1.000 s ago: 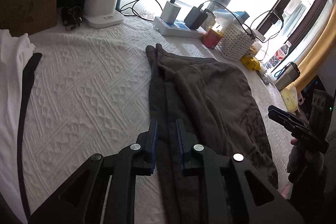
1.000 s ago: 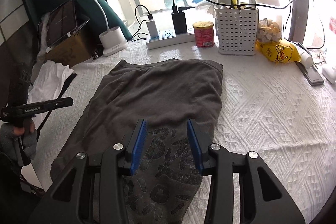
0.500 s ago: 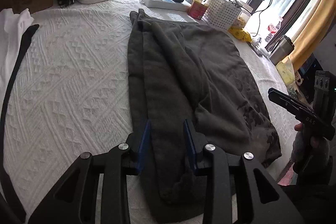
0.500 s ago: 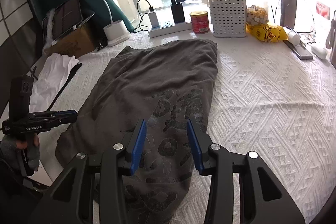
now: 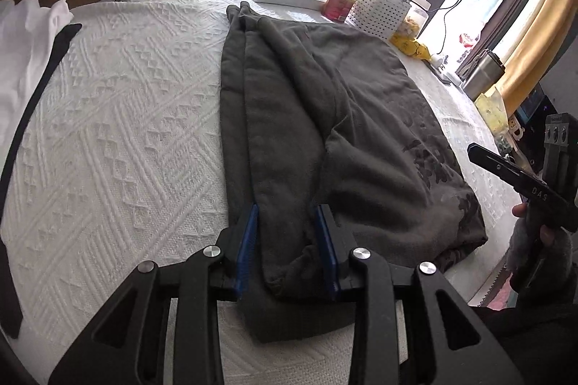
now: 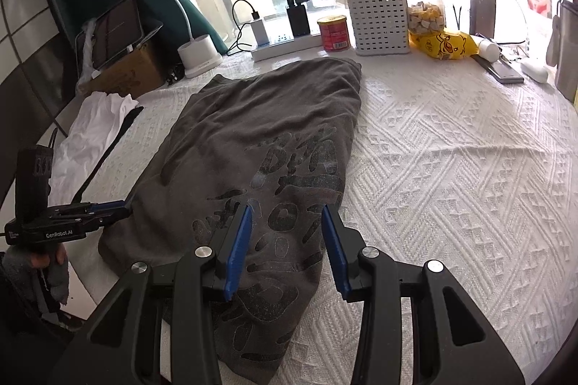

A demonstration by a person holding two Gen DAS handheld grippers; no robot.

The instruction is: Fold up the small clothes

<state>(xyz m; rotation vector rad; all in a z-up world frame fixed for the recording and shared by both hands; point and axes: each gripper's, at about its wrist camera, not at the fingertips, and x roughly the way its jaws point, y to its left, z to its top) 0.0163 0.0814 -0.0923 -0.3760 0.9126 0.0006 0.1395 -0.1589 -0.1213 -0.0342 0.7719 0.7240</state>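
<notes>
1. The grey garment was laid flat on the white textured tabletop, folded lengthwise.
2. The left gripper fingers were just opened; a folded sleeve strip lay between them, ungripped.
3. The right gripper fingers were held apart over the printed hem, nothing clamped.

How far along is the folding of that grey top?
Done: the grey top lies flat with its sides folded in. In hand: nothing; the left gripper, its jaws just opened, and the right gripper hover open above its near end. Left: folding it across.
</notes>
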